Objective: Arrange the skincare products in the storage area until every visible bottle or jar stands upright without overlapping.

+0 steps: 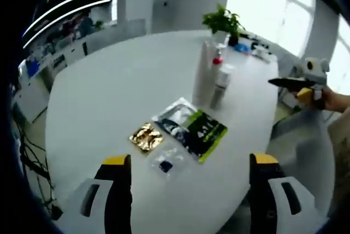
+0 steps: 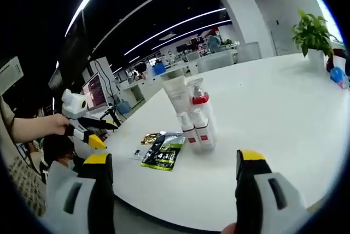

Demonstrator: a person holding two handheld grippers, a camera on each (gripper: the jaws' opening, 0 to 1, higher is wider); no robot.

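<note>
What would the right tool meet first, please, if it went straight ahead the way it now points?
Probably the cluster of upright bottles, which stands roughly centred between the open right tool's jaws; depth is uncertain.

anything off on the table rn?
Nothing spilled or tipped. The white bottles and red-collared pump bottle stand upright, packed tight. The green-black sachet, silver sachet and gold foil sachet lie flat; green overlaps silver.

No legible text; sachet (image 1: 203, 132) print too blurred
</note>
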